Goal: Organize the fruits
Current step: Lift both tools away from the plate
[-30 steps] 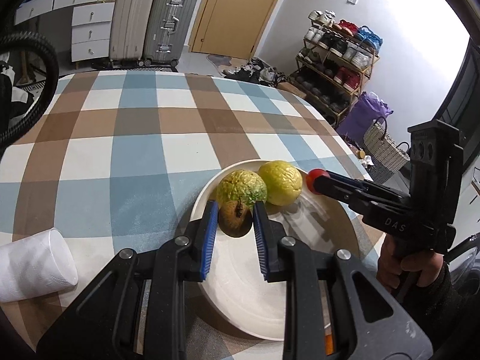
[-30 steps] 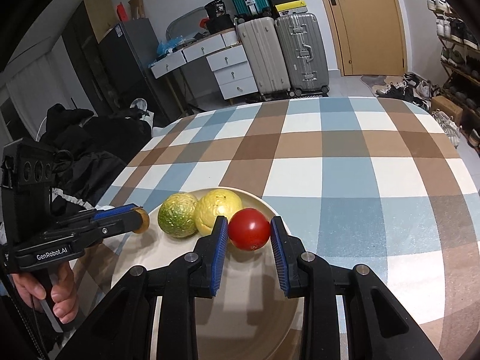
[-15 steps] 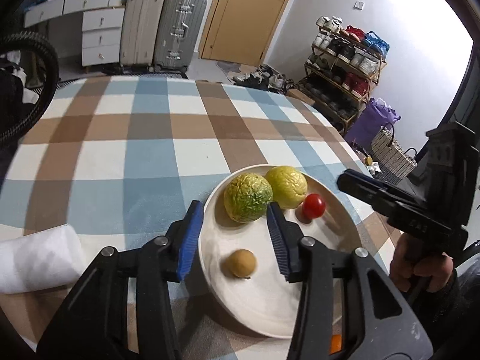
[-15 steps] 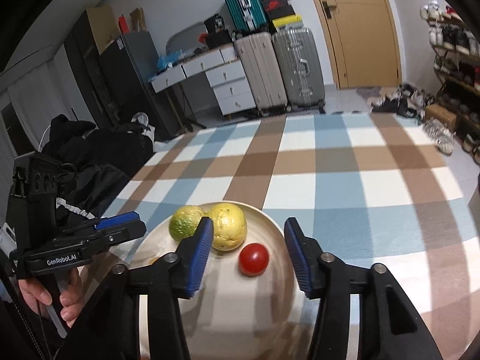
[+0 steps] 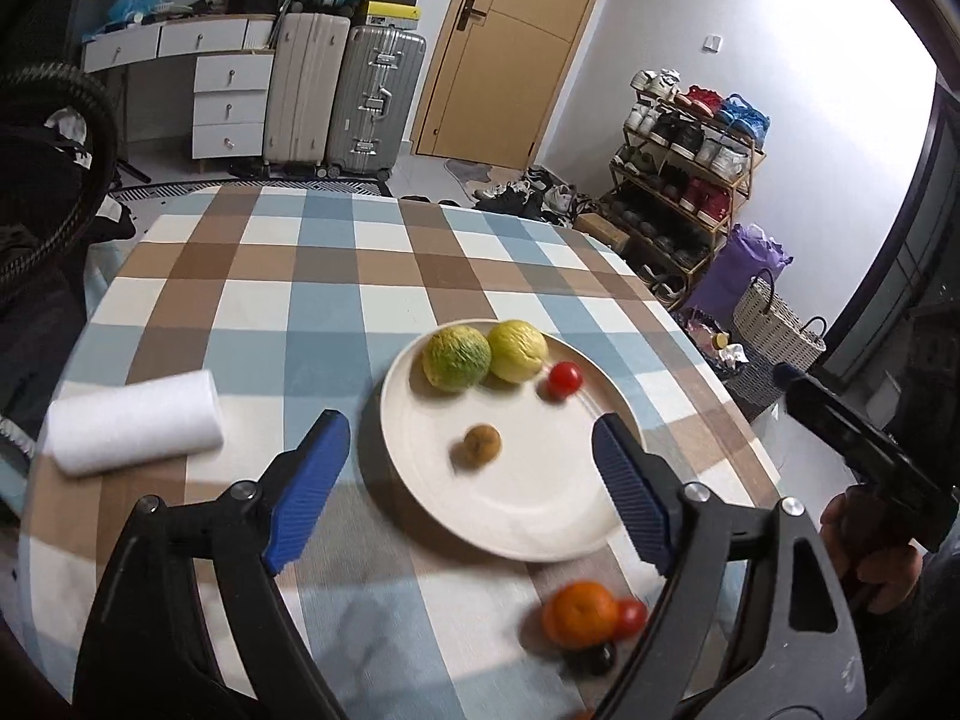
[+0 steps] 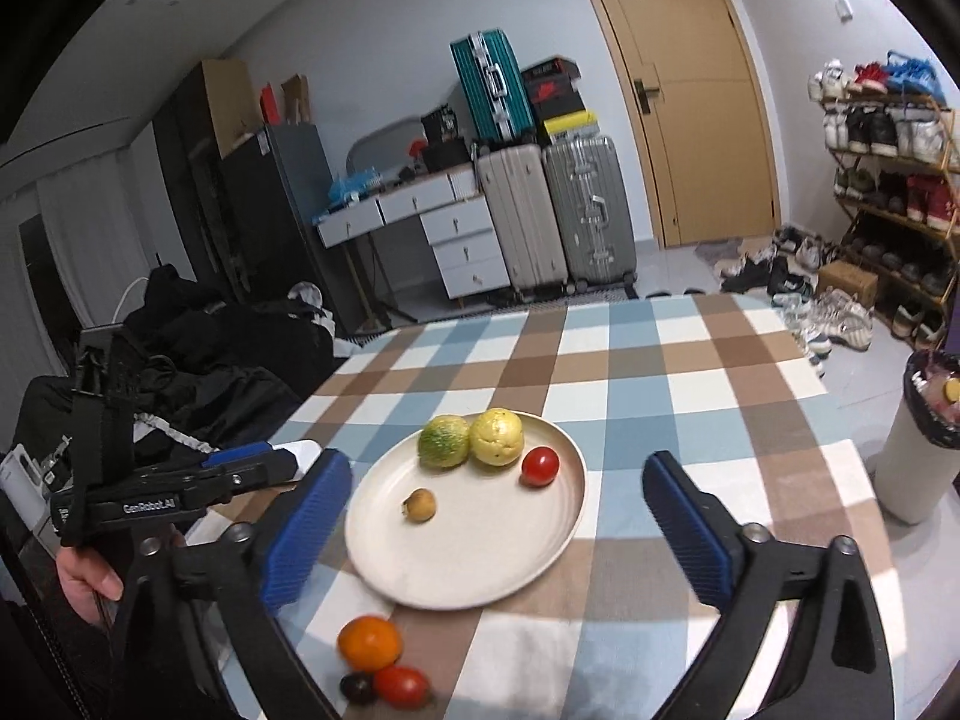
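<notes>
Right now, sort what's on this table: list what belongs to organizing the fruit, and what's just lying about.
Part of the job:
- plate
- green fruit, yellow fruit, red tomato, small brown fruit, all on it
- orange, second tomato, dark fruit, off it

Lying about:
- white paper roll
- checked tablecloth
</notes>
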`<state>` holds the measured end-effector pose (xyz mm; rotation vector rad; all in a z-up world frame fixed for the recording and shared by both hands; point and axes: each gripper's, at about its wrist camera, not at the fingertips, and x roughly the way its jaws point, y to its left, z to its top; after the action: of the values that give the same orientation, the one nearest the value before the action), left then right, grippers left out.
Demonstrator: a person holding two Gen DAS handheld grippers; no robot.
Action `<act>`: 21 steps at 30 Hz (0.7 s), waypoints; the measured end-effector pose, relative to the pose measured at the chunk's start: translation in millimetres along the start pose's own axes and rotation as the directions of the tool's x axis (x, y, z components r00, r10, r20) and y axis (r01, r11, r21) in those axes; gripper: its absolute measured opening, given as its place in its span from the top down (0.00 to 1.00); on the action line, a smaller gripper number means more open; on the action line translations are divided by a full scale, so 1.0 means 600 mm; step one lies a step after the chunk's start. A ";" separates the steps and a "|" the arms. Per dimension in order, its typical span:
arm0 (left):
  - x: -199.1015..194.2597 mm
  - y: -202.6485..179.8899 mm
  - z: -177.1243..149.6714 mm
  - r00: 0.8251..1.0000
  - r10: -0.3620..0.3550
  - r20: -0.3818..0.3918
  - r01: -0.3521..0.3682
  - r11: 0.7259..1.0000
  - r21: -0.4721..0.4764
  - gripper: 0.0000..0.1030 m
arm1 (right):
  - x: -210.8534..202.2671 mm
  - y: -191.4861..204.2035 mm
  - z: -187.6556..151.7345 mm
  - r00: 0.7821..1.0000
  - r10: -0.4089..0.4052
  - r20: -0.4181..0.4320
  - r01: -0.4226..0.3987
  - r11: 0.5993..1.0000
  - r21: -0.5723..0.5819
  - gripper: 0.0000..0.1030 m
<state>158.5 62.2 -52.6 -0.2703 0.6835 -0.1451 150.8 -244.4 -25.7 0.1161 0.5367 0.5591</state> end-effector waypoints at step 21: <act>-0.135 -0.071 -0.135 0.998 0.061 0.009 -0.061 0.997 0.037 0.01 | -0.134 0.077 -0.138 0.999 0.030 -0.028 -0.031 0.998 -0.050 0.00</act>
<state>42.7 23.4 -51.4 -0.2136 0.6802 -0.0984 28.9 -251.5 -49.2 0.0689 0.5477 0.6045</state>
